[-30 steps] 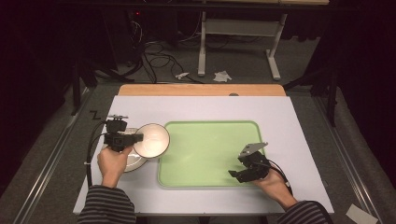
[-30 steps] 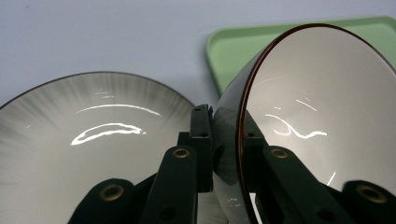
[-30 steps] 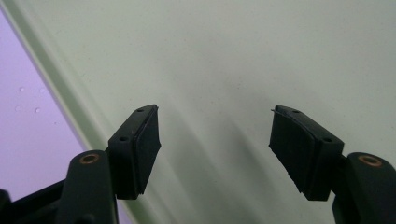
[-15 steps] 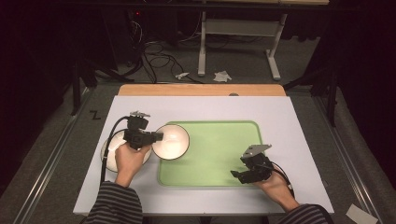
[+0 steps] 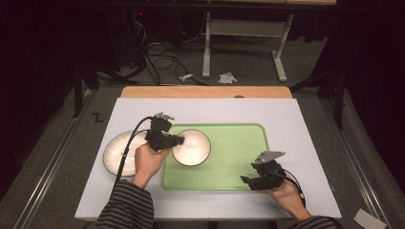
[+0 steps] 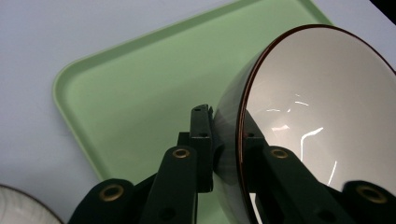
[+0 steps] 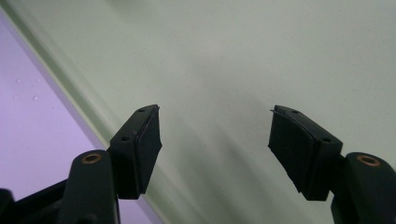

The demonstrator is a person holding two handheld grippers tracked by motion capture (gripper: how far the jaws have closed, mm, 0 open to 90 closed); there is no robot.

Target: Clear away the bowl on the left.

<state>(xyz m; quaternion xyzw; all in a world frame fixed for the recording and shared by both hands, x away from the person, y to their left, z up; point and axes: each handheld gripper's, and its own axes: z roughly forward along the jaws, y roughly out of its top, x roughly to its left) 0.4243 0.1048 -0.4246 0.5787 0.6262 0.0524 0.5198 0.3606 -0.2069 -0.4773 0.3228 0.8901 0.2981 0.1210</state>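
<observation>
My left gripper (image 5: pixel 177 140) is shut on the rim of a white bowl (image 5: pixel 192 147) with a dark brown edge, holding it above the left part of the green tray (image 5: pixel 239 152). In the left gripper view the bowl (image 6: pixel 322 121) is tilted, its rim pinched between the jaws of that gripper (image 6: pixel 228 135), with the green tray (image 6: pixel 135 88) below. My right gripper (image 5: pixel 247 181) hovers open over the tray's front right corner. In the right gripper view that gripper (image 7: pixel 215 128) has nothing between its pads, above the tray surface (image 7: pixel 233 60).
A white ribbed plate (image 5: pixel 117 152) lies on the grey-white mat (image 5: pixel 305 124) left of the tray; its edge shows in the left gripper view (image 6: pixel 18 210). A wooden strip (image 5: pixel 205 91) runs along the table's far edge. Cables and a desk frame stand on the floor beyond.
My left gripper has carried the bowl rightward, from above the plate to over the tray's left part. The right gripper has stayed nearly in place.
</observation>
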